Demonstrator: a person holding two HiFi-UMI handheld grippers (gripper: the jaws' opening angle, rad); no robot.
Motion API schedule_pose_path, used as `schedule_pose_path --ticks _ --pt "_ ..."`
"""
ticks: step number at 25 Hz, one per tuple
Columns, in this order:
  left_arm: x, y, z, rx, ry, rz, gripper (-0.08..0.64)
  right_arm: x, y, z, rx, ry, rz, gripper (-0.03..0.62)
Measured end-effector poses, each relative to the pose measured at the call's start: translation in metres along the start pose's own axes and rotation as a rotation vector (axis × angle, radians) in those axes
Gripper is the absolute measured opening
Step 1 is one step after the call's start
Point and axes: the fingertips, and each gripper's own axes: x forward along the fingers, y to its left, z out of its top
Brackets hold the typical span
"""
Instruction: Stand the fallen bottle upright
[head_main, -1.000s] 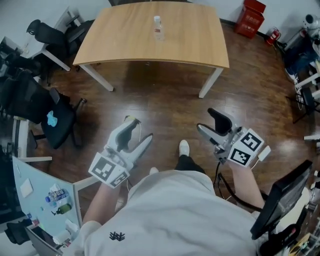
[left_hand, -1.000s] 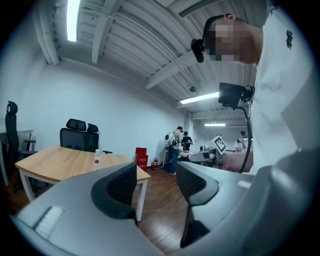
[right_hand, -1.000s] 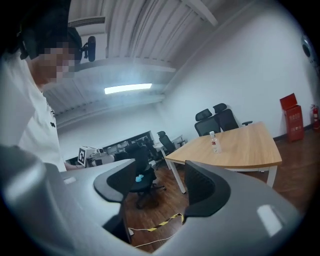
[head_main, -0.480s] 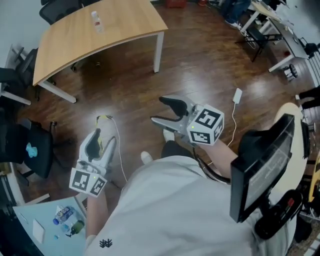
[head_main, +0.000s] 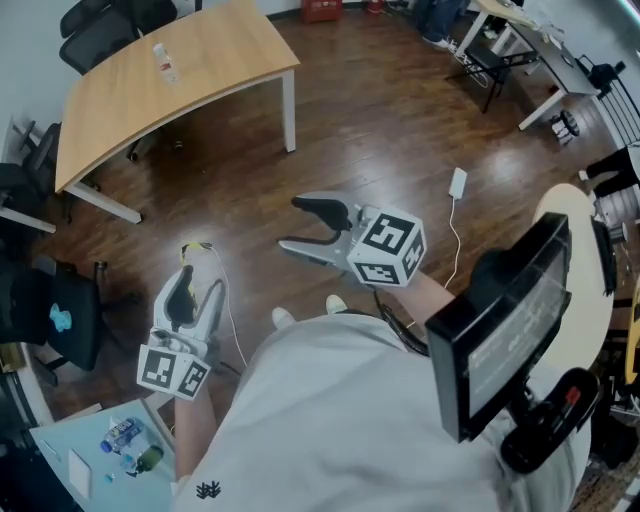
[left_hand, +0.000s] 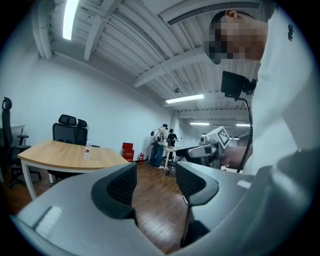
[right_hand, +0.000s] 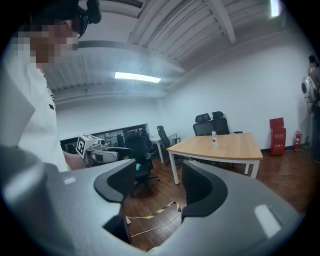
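Small clear plastic bottle (head_main: 161, 62) seen upright on light wooden table (head_main: 222, 50), well apart from both grippers. Left gripper (head_main: 200, 281) and right gripper (head_main: 293, 224) held released, nothing between jaws. Uprighting judged done; nothing left.

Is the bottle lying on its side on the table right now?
No, in the right gripper view the bottle stands upright on the wooden table, cap up.
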Motion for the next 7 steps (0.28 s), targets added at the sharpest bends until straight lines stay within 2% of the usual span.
schedule_pose_path --ticks 7 --pt "0.026 -0.032 0.000 -0.007 -0.001 -0.007 0.242 -0.029 -0.010 -0.009 -0.003 0.023 0.013 0.290"
